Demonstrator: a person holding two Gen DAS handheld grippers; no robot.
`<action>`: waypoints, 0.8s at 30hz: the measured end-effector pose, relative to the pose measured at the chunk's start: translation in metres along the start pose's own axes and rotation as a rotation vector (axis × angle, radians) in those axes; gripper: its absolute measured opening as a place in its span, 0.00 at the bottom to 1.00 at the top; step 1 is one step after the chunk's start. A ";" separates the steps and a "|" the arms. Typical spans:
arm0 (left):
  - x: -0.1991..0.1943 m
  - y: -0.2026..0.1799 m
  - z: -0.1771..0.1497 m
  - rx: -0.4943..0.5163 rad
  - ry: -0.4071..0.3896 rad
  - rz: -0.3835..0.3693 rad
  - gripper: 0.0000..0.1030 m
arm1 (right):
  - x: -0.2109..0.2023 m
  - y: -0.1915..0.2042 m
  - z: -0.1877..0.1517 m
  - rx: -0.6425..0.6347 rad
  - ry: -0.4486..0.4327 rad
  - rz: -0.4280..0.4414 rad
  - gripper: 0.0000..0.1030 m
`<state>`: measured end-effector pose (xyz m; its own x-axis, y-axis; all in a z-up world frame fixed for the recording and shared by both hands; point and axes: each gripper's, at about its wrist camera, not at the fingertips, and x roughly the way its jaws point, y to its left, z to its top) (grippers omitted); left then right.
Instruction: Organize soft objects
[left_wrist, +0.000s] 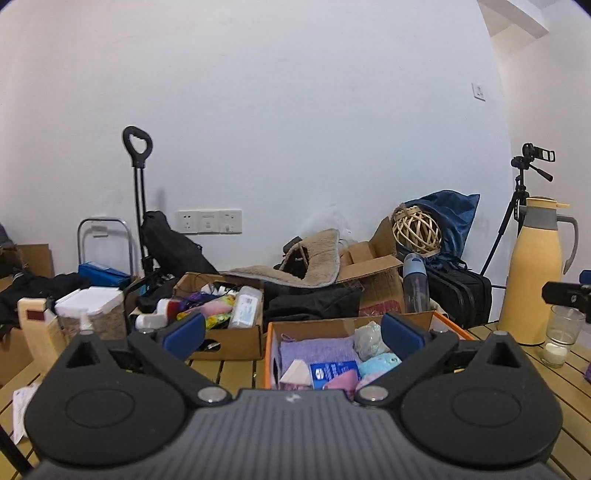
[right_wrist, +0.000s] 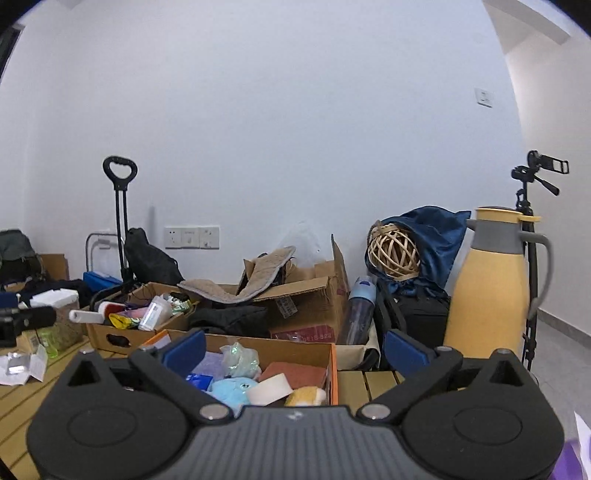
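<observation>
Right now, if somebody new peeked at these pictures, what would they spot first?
Probably the orange-edged box right in front, full of soft things like a lilac towel and a light-blue plush toy. Next, the tall yellow jug standing on the slatted table at the right. Behind, a woven cane ball sits against a blue cloth bag by the white wall.

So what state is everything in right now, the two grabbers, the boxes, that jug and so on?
left gripper: jaws wide open, nothing between them.
right gripper: jaws wide open, nothing held.
orange box: open-topped, filled with soft items.
lilac towel: lying flat in the orange box.
brown box: open, crammed with mixed items.
yellow jug: upright, lid on.
glass: upright beside the jug.
water bottle: upright, capped.
</observation>
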<state>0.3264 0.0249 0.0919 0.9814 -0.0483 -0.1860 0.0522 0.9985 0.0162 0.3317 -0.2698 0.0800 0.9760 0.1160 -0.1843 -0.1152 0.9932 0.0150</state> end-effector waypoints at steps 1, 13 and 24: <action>-0.008 0.001 -0.002 -0.006 0.001 0.001 1.00 | -0.006 0.001 0.000 0.001 -0.004 0.001 1.00; -0.127 0.002 -0.050 -0.064 -0.002 0.040 1.00 | -0.115 0.031 -0.037 0.003 -0.037 0.042 1.00; -0.240 -0.011 -0.118 -0.032 -0.051 0.053 1.00 | -0.212 0.064 -0.119 0.051 0.033 -0.002 1.00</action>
<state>0.0687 0.0288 0.0204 0.9907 0.0040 -0.1357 -0.0050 1.0000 -0.0069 0.0956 -0.2319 0.0035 0.9694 0.1149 -0.2170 -0.1033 0.9926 0.0642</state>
